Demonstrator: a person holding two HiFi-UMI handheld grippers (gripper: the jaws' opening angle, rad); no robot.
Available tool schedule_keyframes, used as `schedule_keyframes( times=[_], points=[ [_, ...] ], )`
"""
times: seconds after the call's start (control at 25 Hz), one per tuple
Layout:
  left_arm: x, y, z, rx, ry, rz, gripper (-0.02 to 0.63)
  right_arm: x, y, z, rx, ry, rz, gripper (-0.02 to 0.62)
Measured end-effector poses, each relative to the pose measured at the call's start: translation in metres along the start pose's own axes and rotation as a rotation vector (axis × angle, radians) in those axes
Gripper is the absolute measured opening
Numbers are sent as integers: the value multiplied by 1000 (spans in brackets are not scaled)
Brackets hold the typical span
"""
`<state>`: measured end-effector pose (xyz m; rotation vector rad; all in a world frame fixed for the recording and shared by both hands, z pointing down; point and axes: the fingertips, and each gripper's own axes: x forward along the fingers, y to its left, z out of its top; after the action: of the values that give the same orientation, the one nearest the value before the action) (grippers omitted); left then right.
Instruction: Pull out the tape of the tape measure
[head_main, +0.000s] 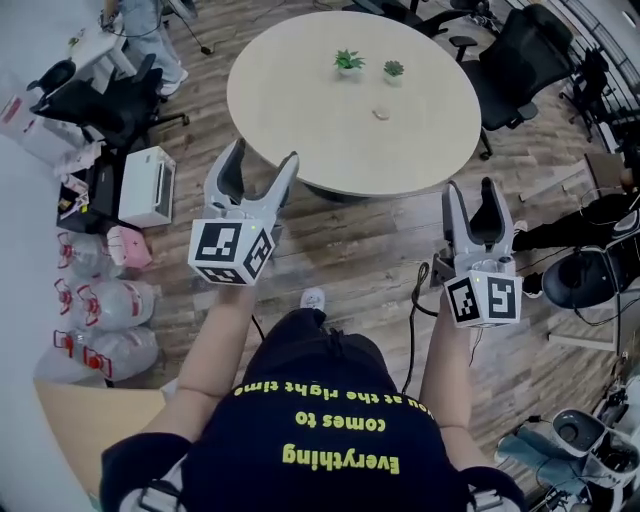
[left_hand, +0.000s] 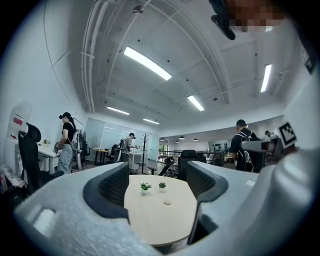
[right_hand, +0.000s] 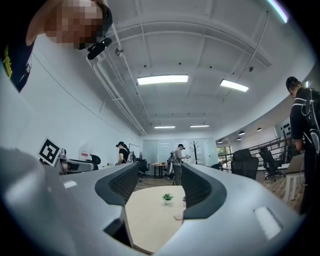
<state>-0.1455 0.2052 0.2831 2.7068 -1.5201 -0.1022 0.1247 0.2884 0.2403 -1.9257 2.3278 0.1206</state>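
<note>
A round beige table (head_main: 300, 110) stands ahead of me on the wooden floor. On it lies a small pale object (head_main: 381, 113), too small to identify; it also shows between the jaws in the left gripper view (left_hand: 167, 202) and at the edge of the right jaw in the right gripper view (right_hand: 178, 217). My left gripper (head_main: 265, 152) is open and empty, held just short of the table's near edge. My right gripper (head_main: 470, 186) is open and empty too, off the table's near right. Both point level toward the table (left_hand: 160, 220).
Two small potted plants (head_main: 349, 62) (head_main: 394, 69) stand at the table's far side. Black office chairs (head_main: 525, 60) ring the table at the right and back. On the floor at the left are a white box (head_main: 147, 185) and filled plastic bags (head_main: 105, 300). People stand at desks beyond.
</note>
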Motion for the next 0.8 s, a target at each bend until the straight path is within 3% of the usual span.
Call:
schedule_keyframes(
  times=[0.44,0.8],
  points=[
    [72,40,-15,-11,24,-10,401,62,-11,-13,-10,6,-10,293],
    [140,49,-27,2,46,29,417,137,-56,-35,18,19,26,293]
  ],
)
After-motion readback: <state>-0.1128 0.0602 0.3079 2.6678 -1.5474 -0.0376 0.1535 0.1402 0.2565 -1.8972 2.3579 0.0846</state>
